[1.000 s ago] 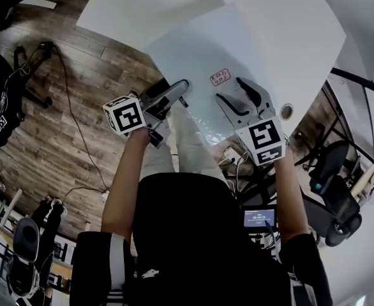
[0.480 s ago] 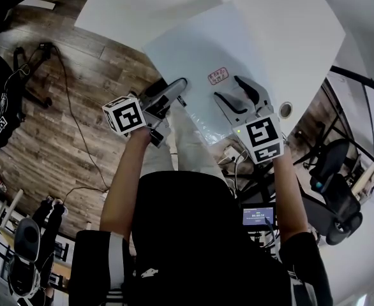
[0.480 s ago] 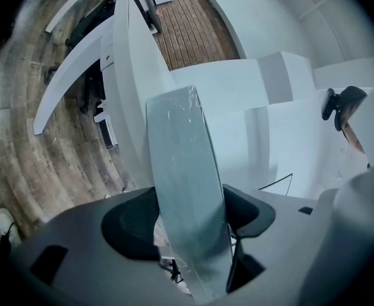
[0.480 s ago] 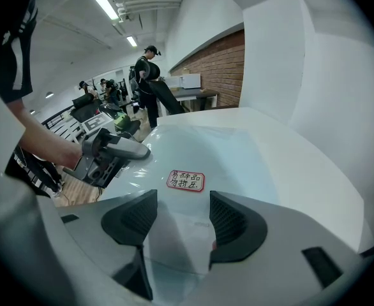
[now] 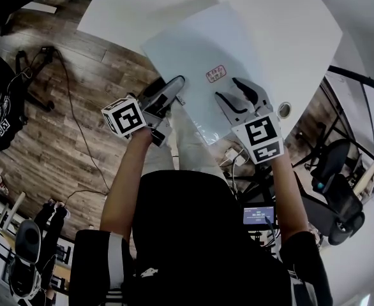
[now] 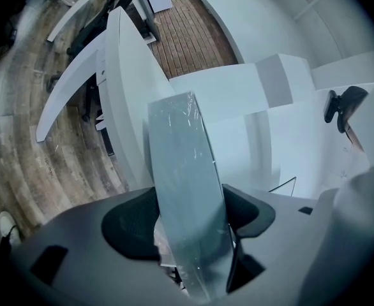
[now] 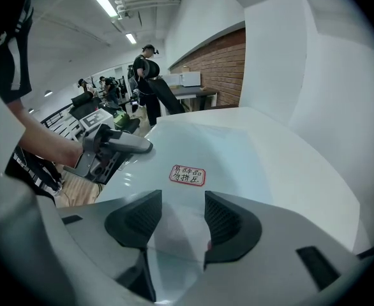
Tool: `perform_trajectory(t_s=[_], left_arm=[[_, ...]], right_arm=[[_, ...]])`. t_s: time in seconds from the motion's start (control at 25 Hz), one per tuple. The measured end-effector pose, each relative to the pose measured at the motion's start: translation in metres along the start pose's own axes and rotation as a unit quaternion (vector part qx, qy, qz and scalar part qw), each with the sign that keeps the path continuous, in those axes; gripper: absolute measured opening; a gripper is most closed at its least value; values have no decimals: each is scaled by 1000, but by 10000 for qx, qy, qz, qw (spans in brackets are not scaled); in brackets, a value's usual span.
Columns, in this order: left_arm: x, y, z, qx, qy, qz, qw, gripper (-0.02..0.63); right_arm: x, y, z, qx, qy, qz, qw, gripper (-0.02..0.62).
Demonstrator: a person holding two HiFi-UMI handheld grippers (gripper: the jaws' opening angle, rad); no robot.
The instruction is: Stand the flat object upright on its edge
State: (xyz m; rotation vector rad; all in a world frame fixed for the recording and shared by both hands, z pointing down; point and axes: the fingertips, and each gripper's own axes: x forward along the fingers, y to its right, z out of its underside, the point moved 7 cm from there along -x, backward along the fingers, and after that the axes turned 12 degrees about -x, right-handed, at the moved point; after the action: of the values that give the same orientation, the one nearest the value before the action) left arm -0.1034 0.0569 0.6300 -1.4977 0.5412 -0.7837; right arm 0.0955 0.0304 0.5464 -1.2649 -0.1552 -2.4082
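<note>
Hardly anything has shifted over the last second. Both grippers sit where they were on the panel, and only the right gripper [image 5: 227,87] has altered, its jaws having just been closing a little. They stand fairly wide apart over the near part of the film-wrapped panel [image 5: 200,50]. Its glossy surface shows in the gap between the pads, which do not press on it. Whether the tips touch the film I cannot tell.

The left gripper [image 5: 178,85] is clamped on the panel's left edge. In the left gripper view the slab runs edge-on between the two pads and fills the gap. Each gripper carries its marker cube at the rear, the left cube [image 5: 123,116] over the floor and the right cube [image 5: 258,140] near the person's waist.

A red-bordered label [image 5: 216,73] is stuck on the panel just beyond the right gripper's tips, between the two grippers. The panel rests on the white table [image 5: 283,24], turned at an angle. Its near corner reaches past the table's near edge, over the person's legs. Whether its left side is lifted off the tabletop I cannot tell.

Around the table lies a wooden floor [image 5: 78,107] with black cables on it. A dark office chair [image 5: 334,183] stands at the right. The right gripper view shows a brick wall [image 7: 209,59] and people standing further back in the room.
</note>
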Motion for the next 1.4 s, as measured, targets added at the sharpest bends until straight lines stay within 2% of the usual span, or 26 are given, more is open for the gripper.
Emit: perform_trajectory(t_s=[0.12, 0.28, 0.48, 0.8, 1.16, 1.4], left_arm=[[-2, 9, -6, 28, 107, -26, 9999, 316], [-7, 16, -15, 213, 241, -96, 9994, 316], [-11, 30, -27, 488, 314, -142, 9982, 316], [-6, 57, -25, 923, 209, -218, 9953, 316], [0, 71, -21, 1148, 102, -288, 9929, 316], [-1, 70, -20, 1207, 34, -360, 9920, 316]], right_arm=[[-9, 3, 1, -51, -15, 137, 9999, 157], [-19, 4, 2, 26, -83, 97, 9999, 119], [-27, 5, 3, 126, -468, 4, 9988, 61], [-48, 4, 22, 376, -847, 12, 9957, 52], [-60, -8, 52, 651, -1335, -43, 9889, 41], [-56, -12, 60, 719, -1419, 18, 9873, 40]])
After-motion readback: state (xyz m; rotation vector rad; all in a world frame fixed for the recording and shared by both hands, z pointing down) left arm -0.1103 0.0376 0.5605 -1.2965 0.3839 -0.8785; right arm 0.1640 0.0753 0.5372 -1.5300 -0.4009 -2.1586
